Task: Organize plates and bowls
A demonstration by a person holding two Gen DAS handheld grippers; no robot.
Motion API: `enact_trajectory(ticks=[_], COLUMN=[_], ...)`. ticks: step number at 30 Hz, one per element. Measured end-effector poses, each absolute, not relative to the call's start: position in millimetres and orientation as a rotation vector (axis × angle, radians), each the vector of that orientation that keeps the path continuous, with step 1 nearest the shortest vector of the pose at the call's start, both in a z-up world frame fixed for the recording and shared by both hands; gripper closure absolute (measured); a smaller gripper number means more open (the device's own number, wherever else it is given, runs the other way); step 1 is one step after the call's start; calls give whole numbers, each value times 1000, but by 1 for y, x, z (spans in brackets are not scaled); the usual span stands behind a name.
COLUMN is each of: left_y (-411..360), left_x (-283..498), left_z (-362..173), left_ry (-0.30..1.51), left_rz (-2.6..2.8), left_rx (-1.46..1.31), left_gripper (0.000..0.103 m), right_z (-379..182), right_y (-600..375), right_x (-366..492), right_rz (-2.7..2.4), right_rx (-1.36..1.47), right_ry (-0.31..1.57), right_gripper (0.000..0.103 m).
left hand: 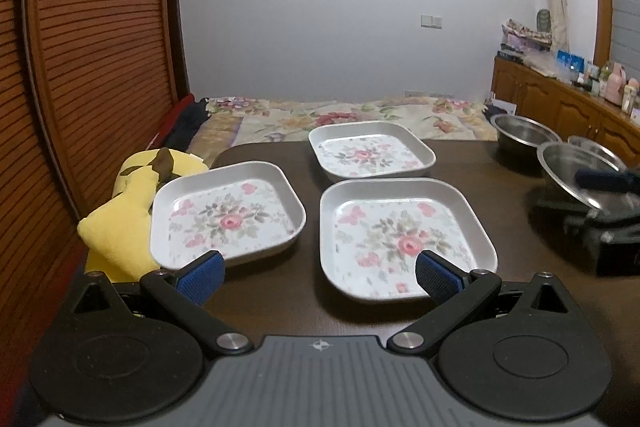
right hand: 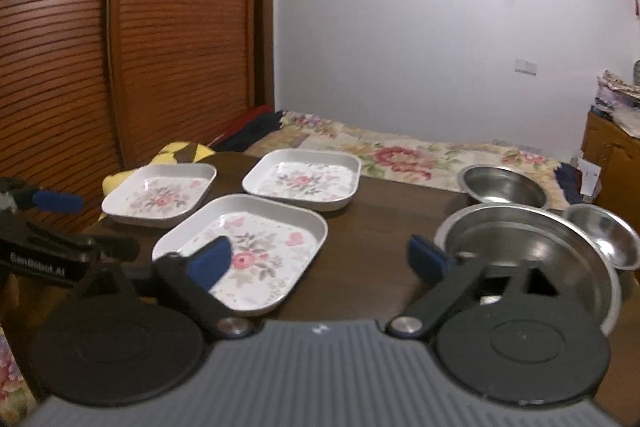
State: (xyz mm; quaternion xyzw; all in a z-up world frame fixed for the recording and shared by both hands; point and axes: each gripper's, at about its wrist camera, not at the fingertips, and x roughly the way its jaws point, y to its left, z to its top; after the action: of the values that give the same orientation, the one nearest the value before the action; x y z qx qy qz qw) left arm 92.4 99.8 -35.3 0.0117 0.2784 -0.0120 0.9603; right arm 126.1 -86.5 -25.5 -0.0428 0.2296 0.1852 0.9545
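My left gripper stands with its blue pads wide apart and nothing between them. It hangs over the near edge of the dark table. The near right plate lies just ahead of the right pad, which overlaps its front rim in this view. The near left plate lies just ahead of the left pad. The far plate sits behind both, apart from them.

My right gripper is also spread, pads clear of any object. Its left pad shows over the front corner of the near plate; whether it touches cannot be determined. Its right pad sits just beside the rim of the large steel bowl.

View differences: the left wrist view shows a yellow soft toy against the left plate and a wooden sideboard with clutter at the right. The right wrist view shows the bowls plainly, where the left wrist view shows them only at its right edge, blurred, with the other gripper in front. The right wrist view also catches my left gripper at its left margin.

Count:
- Square floral plates: three, in a triangle, none stacked.
- Steel bowls: three. The medium bowl stands behind the large one; the small bowl stands at the large one's right, rims close.
- Grippers: two.

Behind the table lies a bed with a floral cover.
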Motion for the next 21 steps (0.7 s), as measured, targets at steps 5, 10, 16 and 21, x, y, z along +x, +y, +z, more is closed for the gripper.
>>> enact_trajectory(ticks=[5,10,16,21], left_y=[105,107,111,114], left_x=[110,123,133,138], left_z=[-40,-48,-53,-55], left_ry=[585,609,620,623], left_rz=[-72,-92,-134,-158], left_rx=[-5,-15,-43,-64], left_gripper=[8,22,36,47], right_z=[-34,-47,-57,-63], right_y=[-80,-67,-65,-64], right_x=[141,155,169,177], right_rz=[408,426,428,416], right_rx=[-75,-88,-74,-53], right_ry=[525,573,622,647], right_gripper=[18,34,49,55])
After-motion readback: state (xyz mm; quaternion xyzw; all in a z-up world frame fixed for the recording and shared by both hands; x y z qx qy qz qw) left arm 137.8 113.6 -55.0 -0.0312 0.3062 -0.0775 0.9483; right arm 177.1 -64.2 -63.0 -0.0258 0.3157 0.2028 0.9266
